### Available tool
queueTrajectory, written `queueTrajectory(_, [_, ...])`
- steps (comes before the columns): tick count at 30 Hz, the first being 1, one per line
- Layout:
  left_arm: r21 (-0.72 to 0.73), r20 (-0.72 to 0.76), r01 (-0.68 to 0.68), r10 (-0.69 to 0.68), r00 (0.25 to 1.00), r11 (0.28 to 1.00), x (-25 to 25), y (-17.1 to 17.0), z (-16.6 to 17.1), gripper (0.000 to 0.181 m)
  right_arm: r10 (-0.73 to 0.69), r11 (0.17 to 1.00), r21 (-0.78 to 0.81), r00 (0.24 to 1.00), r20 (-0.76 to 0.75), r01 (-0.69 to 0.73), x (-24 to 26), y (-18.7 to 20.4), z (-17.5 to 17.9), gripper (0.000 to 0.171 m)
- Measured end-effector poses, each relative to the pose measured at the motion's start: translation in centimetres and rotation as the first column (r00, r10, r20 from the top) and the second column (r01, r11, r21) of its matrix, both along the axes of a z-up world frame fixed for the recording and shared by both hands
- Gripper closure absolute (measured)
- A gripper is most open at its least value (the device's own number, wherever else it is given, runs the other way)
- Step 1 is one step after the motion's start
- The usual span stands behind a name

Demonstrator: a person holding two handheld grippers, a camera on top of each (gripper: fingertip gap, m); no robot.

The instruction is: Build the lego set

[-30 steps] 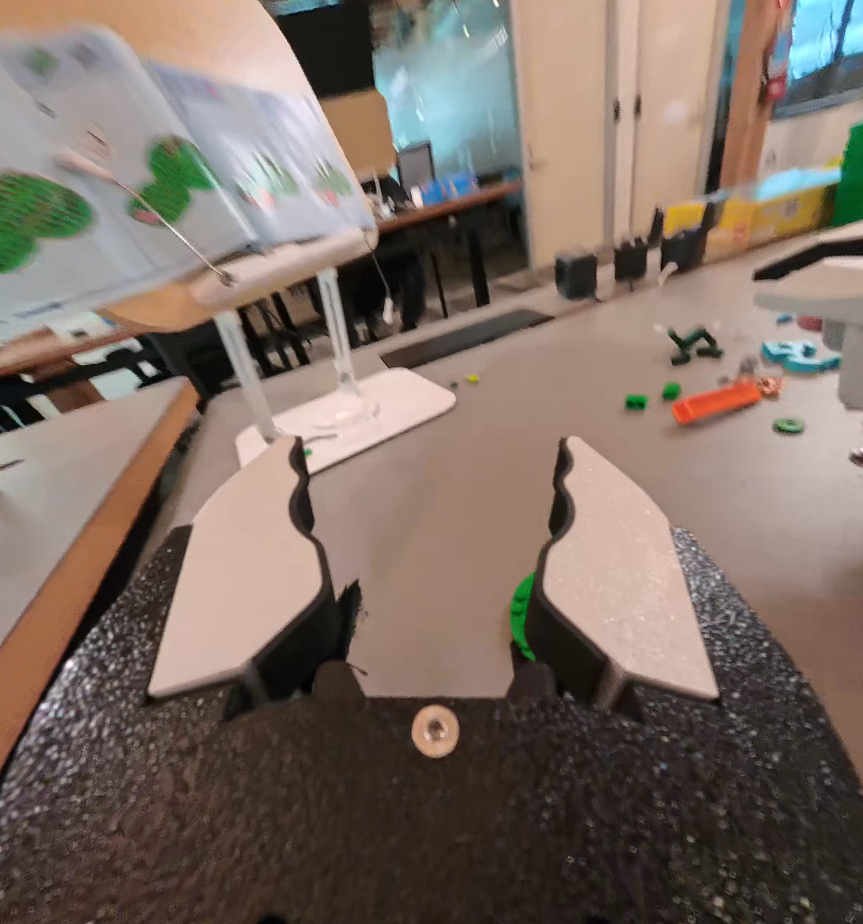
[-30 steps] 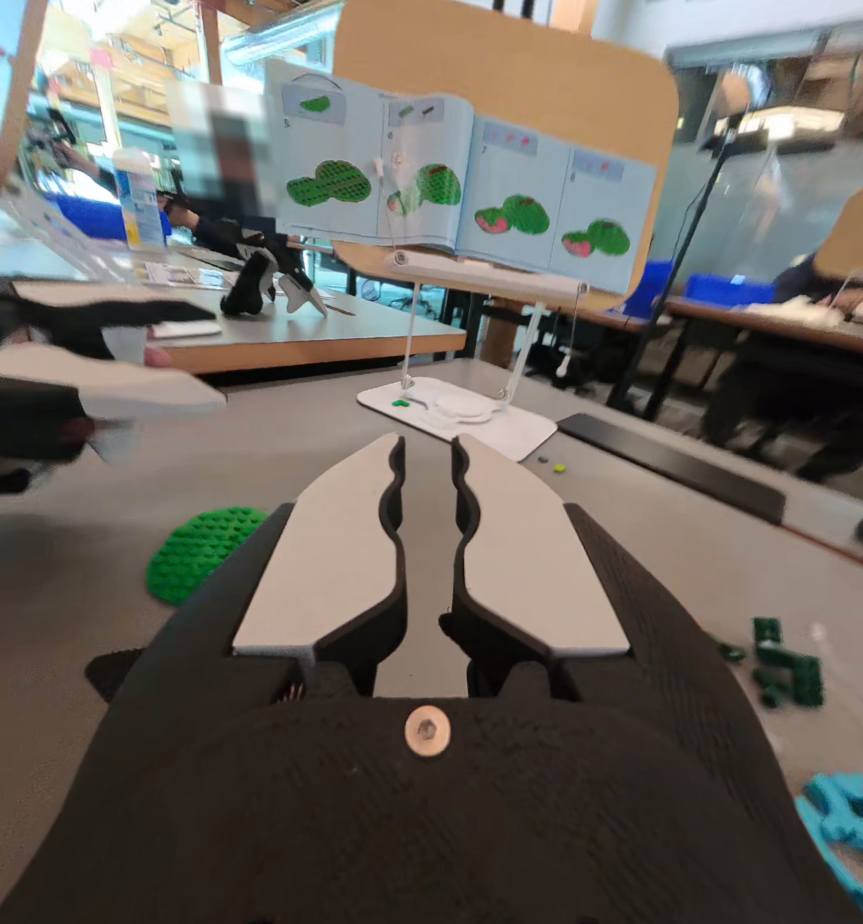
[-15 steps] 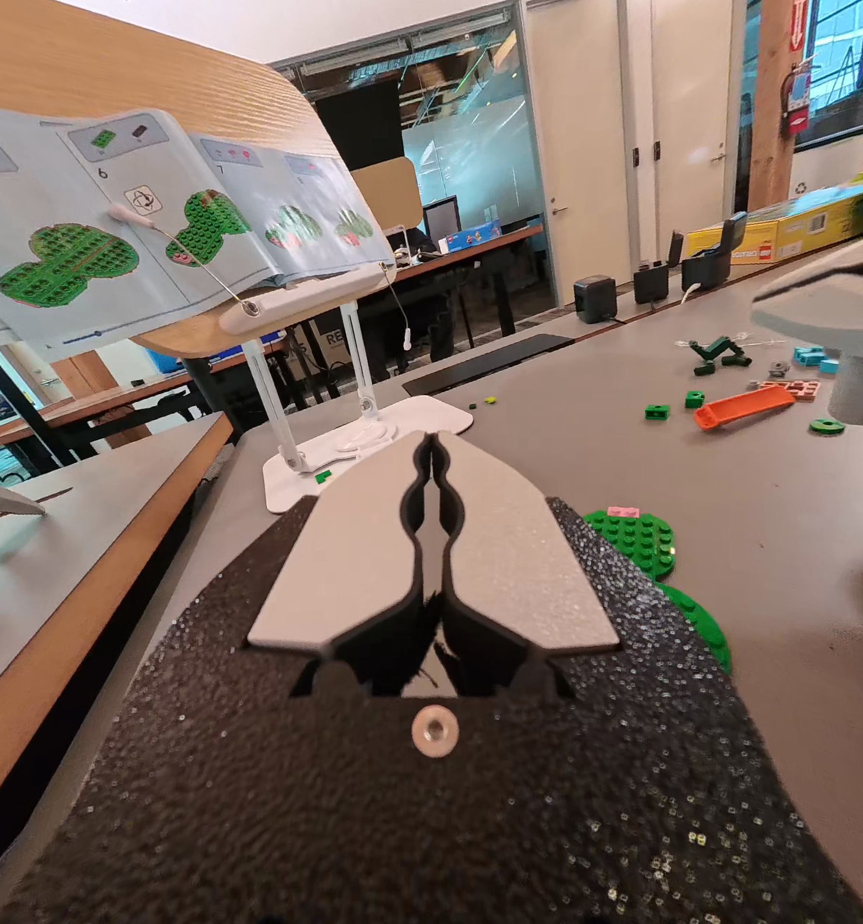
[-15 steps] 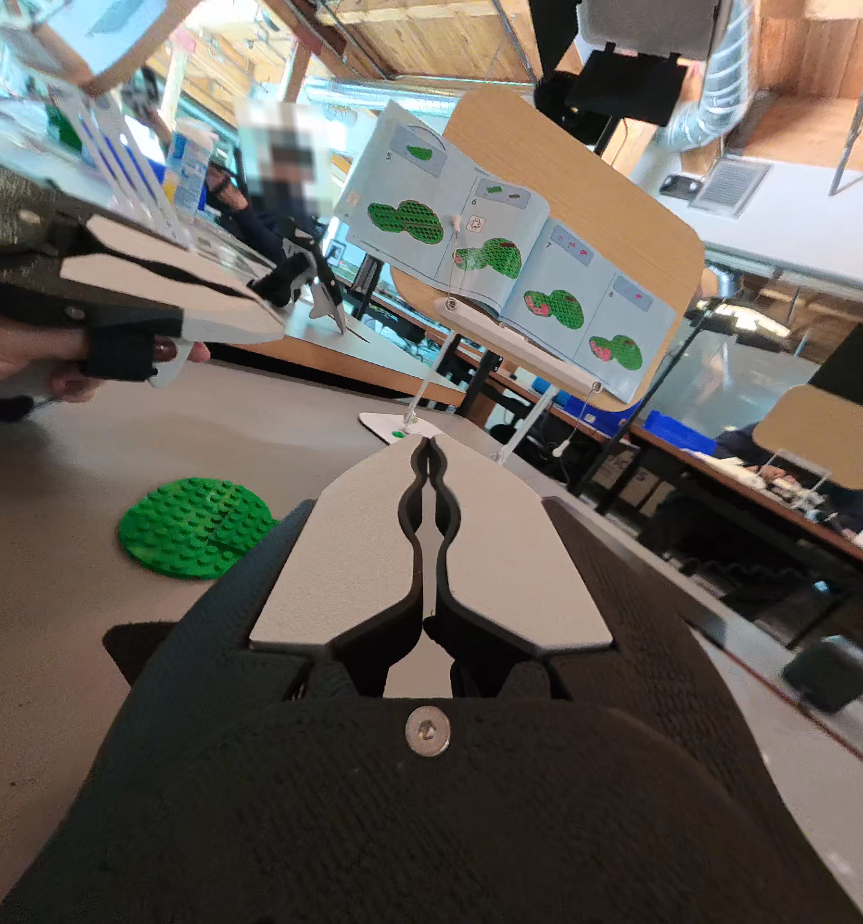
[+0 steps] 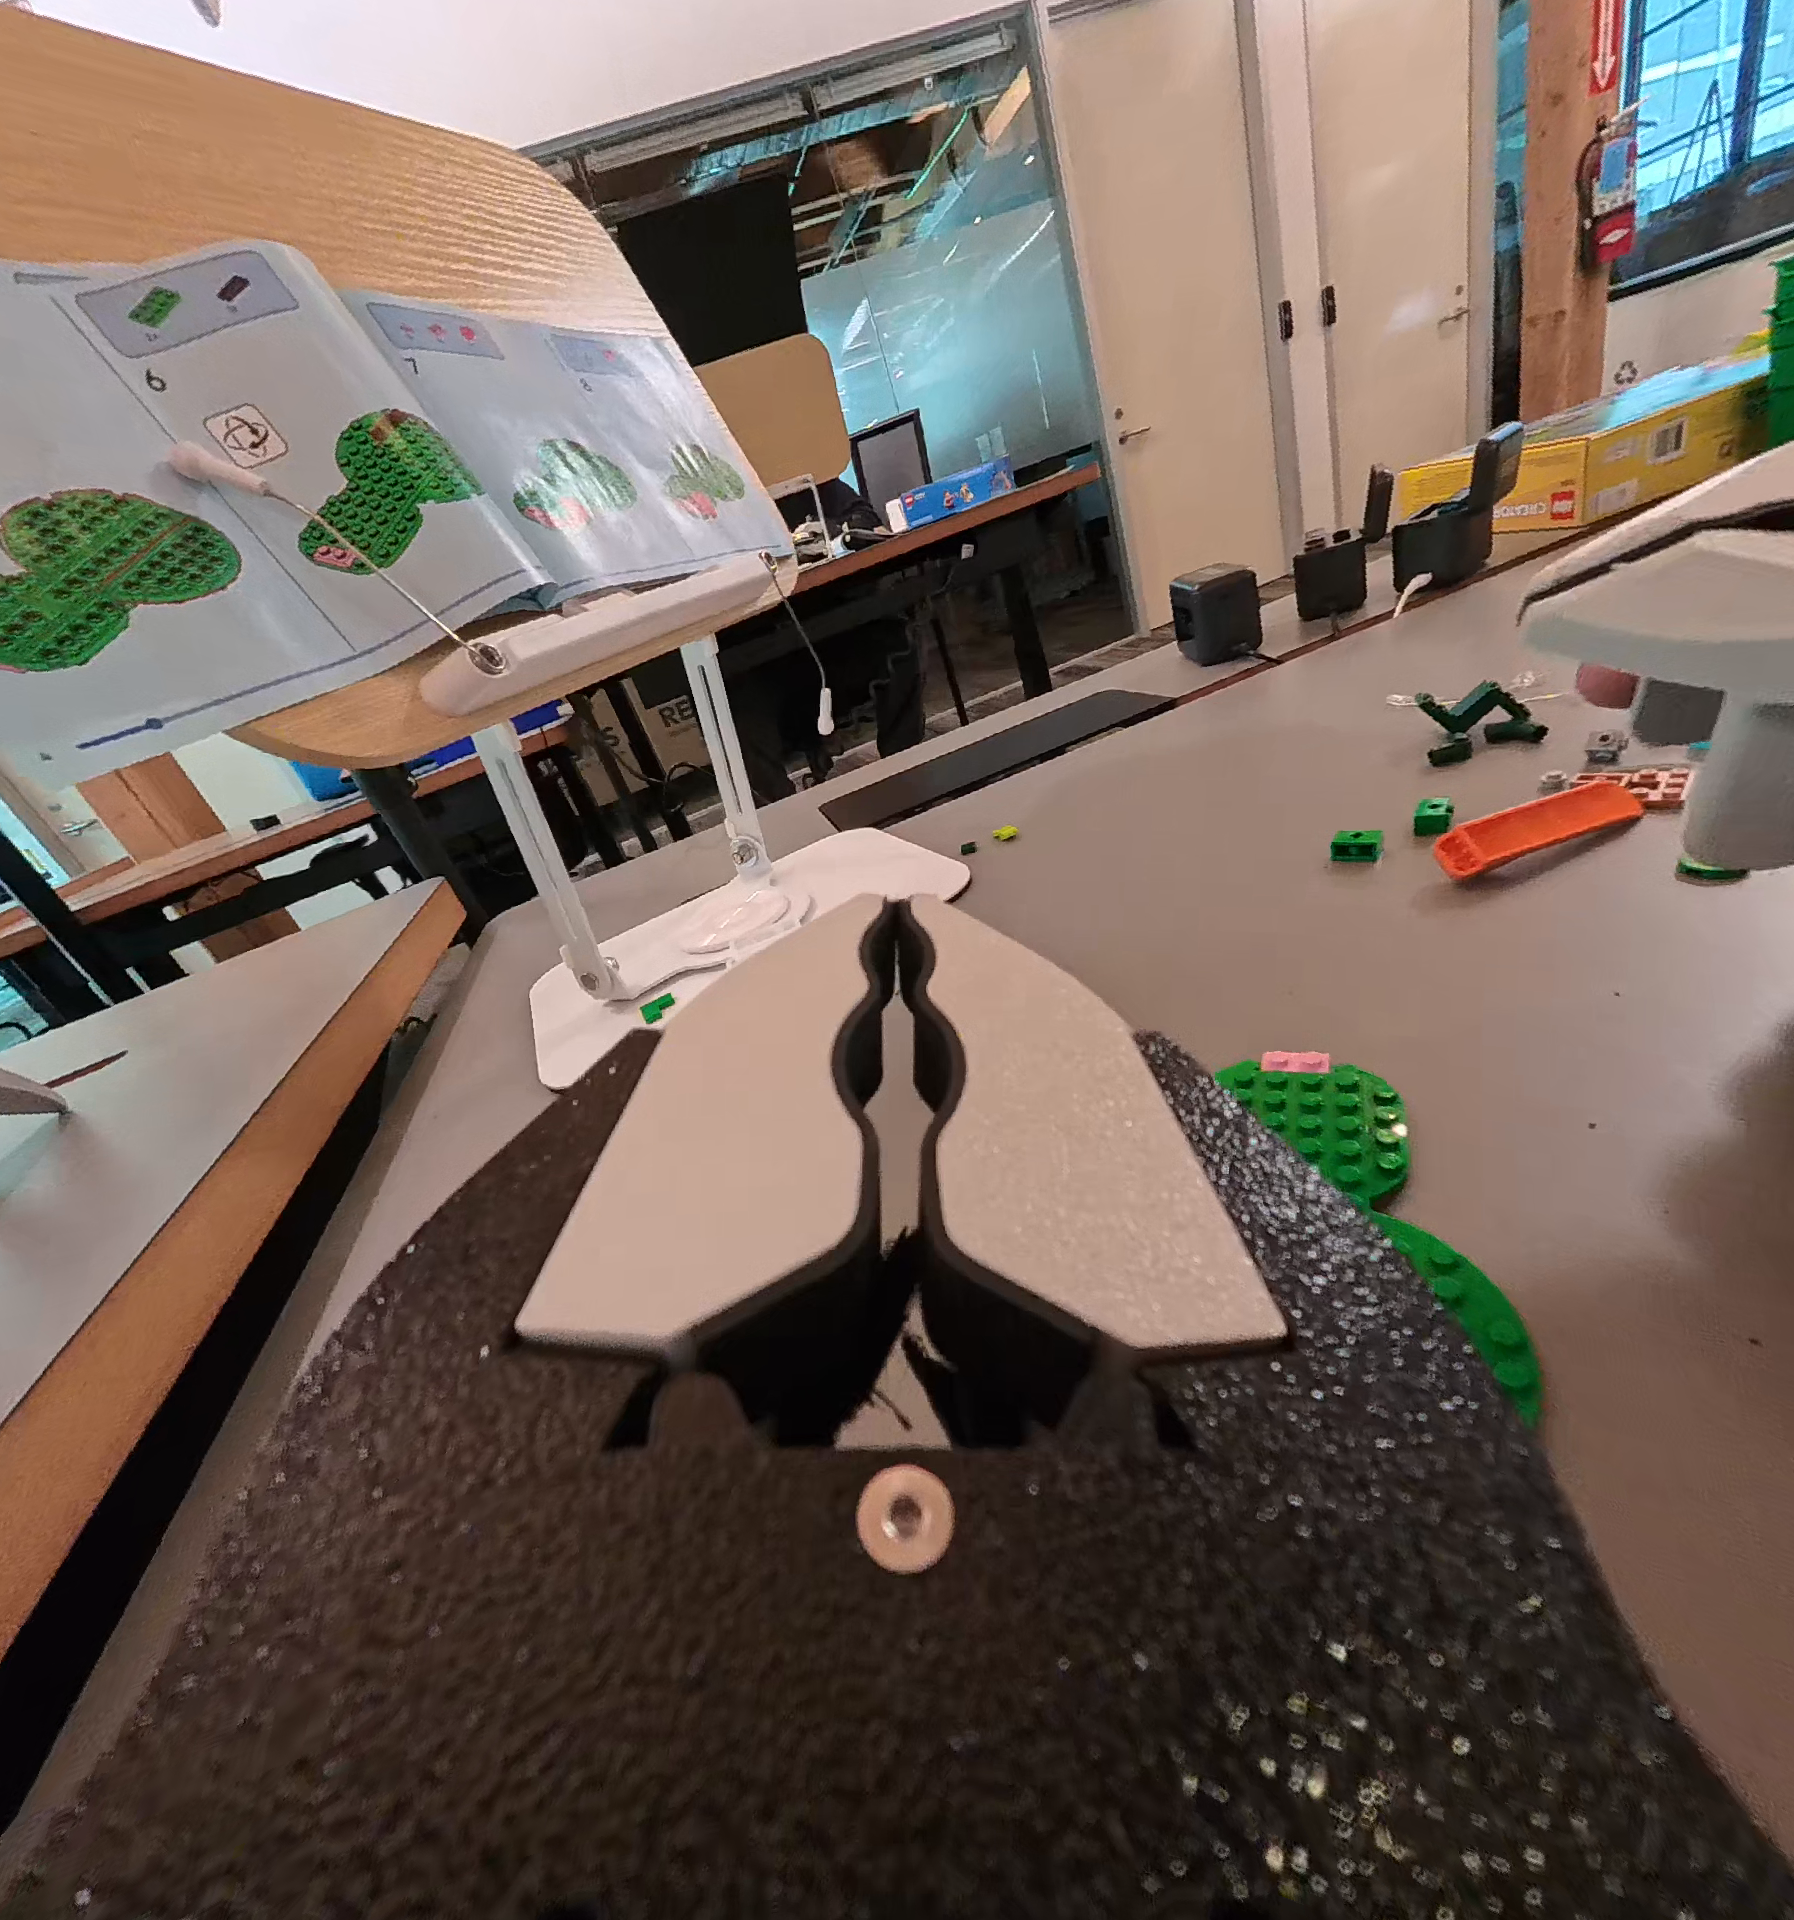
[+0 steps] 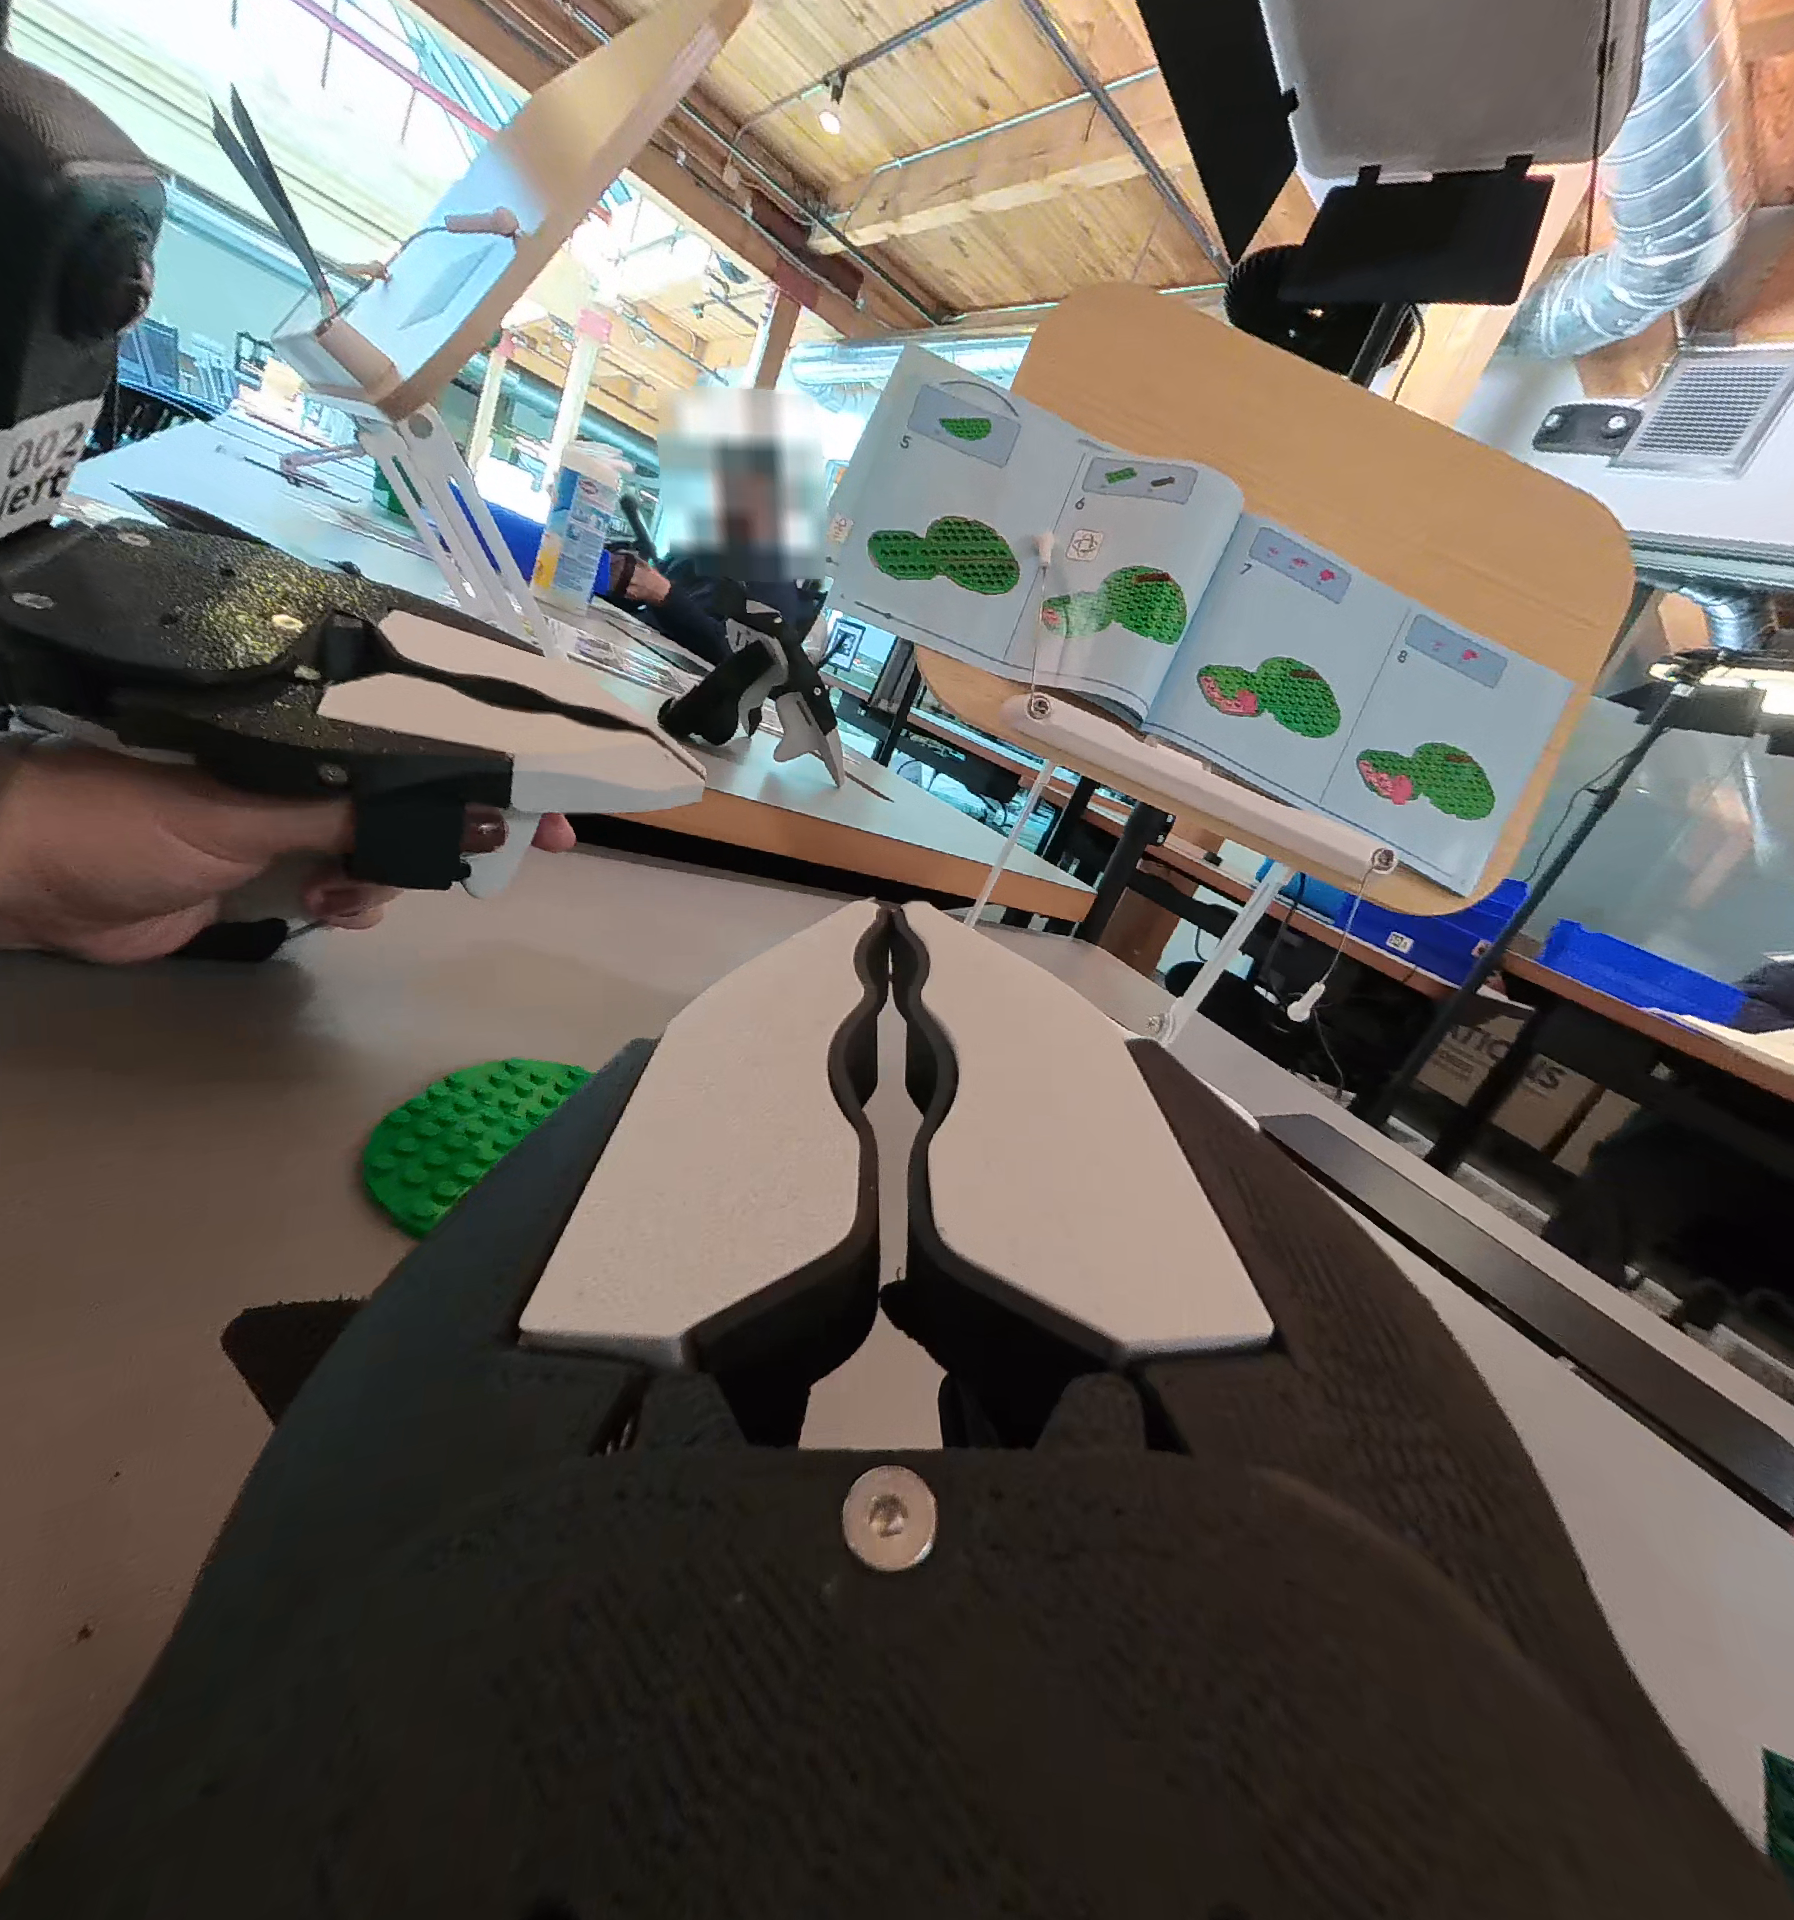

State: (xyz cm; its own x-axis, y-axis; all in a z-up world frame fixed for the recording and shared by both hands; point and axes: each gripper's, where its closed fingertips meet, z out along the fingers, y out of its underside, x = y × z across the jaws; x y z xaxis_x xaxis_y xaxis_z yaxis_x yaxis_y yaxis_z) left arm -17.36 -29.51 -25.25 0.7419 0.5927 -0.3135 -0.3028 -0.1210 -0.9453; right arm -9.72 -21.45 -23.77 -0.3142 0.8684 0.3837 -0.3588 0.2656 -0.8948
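Fingers of left gripper (image 5: 898, 914) and right gripper (image 6: 885, 914) pressed together, empty; green plate (image 5: 1329, 1127) on table.

Grey counter (image 5: 1288, 935) with a wood-edged neighbouring counter (image 5: 145, 1195) to its left, both in an open workshop. Behind stand cream double doors (image 5: 1288, 260) and a glass partition (image 5: 934, 312), with windows (image 5: 1745, 94) at the far right. Overhead runs a timber ceiling (image 6: 976, 135) with a silver duct (image 6: 1651, 208) and daylight.
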Motion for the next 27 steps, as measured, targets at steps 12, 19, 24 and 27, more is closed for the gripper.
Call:
queueTrajectory(12, [-0.067,-0.015,-0.011,0.010,1.000,0.998,-0.4,0.8,-0.7,0.181,0.043,0.998,-0.039,0.999,0.004,-0.043,0.6,0.0,0.2,0.171])
queueTrajectory(19, [-0.084,-0.031,-0.022,0.019,0.999,0.996,-0.4,1.0,-0.8,0.181,0.047,0.998,-0.042,0.999,0.005,-0.047,0.7,0.0,0.2,0.171])
queueTrajectory(24, [-0.100,-0.047,-0.023,0.018,0.999,0.995,-0.4,1.2,-1.0,0.181,0.054,0.998,-0.035,0.999,0.004,-0.054,0.8,-0.1,0.2,0.171])
queueTrajectory(27, [-0.090,-0.032,-0.026,0.023,0.999,0.996,-0.5,1.1,-0.9,0.181,0.056,0.998,-0.034,0.998,0.003,-0.056,0.8,-0.1,0.2,0.171])
